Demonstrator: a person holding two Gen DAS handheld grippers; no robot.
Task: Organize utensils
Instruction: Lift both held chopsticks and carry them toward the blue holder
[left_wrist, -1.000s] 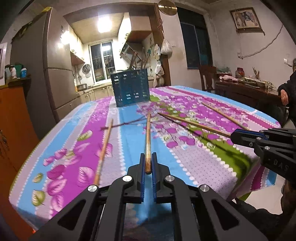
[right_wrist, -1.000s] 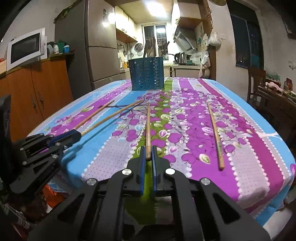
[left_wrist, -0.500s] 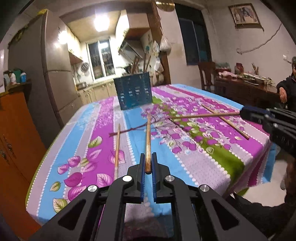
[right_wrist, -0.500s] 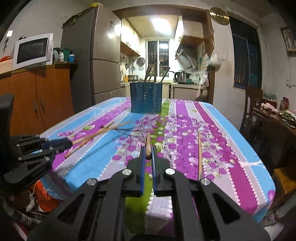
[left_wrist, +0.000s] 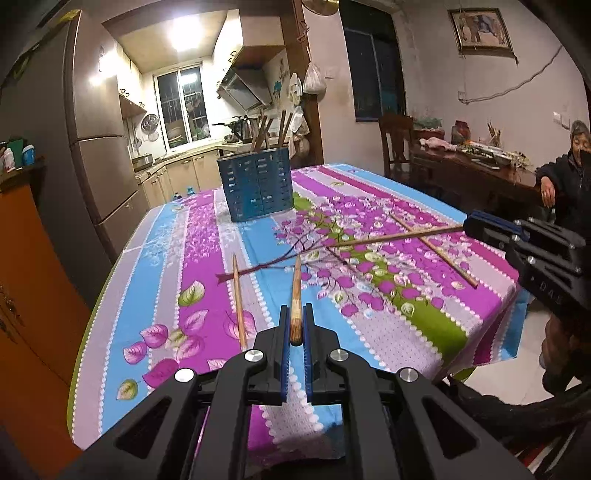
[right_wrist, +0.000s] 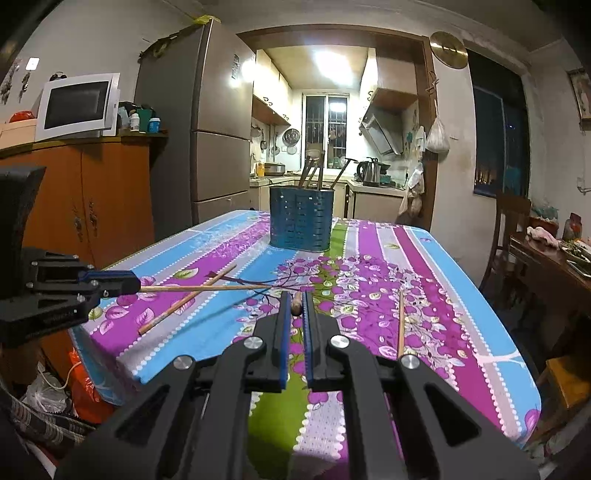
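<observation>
My left gripper (left_wrist: 294, 325) is shut on a wooden chopstick (left_wrist: 295, 291) held above the table, pointing forward. My right gripper (right_wrist: 294, 308) is shut on another chopstick (right_wrist: 296, 307), seen end-on; it shows from the side in the left wrist view (left_wrist: 388, 237). The left gripper's chopstick shows in the right wrist view (right_wrist: 203, 288). A blue perforated utensil holder (left_wrist: 255, 188) with several chopsticks stands at the table's far end, also in the right wrist view (right_wrist: 301, 218). Loose chopsticks lie on the cloth (left_wrist: 239, 302), (left_wrist: 432, 249), (right_wrist: 400, 323), (right_wrist: 186, 300).
The table wears a floral striped cloth (left_wrist: 388, 302). A fridge (right_wrist: 207, 147) and orange cabinet (right_wrist: 85, 199) with a microwave (right_wrist: 77, 105) stand left. A chair (right_wrist: 506, 229) and a side table (left_wrist: 476, 170) with a seated person (left_wrist: 569, 166) are right.
Both grippers have risen and pulled back from the table, each lifting its chopstick off the cloth. The chopsticks now hang in the air, crossing above the tablecloth.
</observation>
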